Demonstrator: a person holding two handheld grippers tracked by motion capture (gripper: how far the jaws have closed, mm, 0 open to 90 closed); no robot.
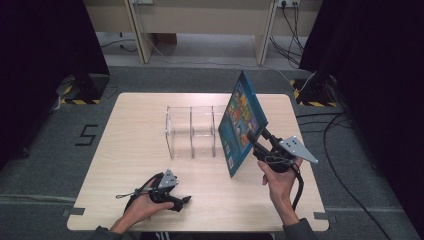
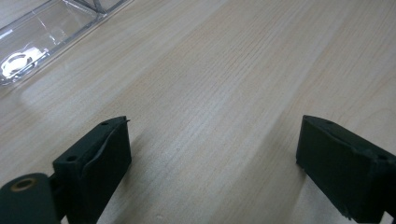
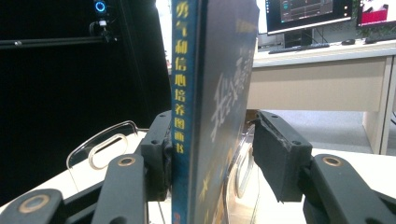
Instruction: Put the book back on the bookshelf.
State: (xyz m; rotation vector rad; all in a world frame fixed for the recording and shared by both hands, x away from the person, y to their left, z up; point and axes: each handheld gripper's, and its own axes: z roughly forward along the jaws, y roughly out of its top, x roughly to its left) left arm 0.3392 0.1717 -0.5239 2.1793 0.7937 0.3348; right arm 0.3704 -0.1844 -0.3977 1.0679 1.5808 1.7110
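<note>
A blue picture book [image 1: 243,122] stands on edge, leaning at the right end of a clear acrylic rack [image 1: 192,132] in the middle of the table. My right gripper [image 1: 257,142] is at its near lower edge. In the right gripper view the book [image 3: 205,116] rises between the jaws of that gripper [image 3: 212,140]. The left pad lies against the spine and a gap separates the right pad from the cover, so the gripper is open. My left gripper [image 1: 182,201] rests low on the table near the front edge. It is open, with bare wood between its jaws [image 2: 212,154].
The light wooden table [image 1: 135,160] has bare wood around the rack. The rack's clear dividers [image 3: 100,144] stand just behind the book, and its corner [image 2: 42,28] lies ahead of the left gripper. Black curtains flank the table and cables run across the floor at the right.
</note>
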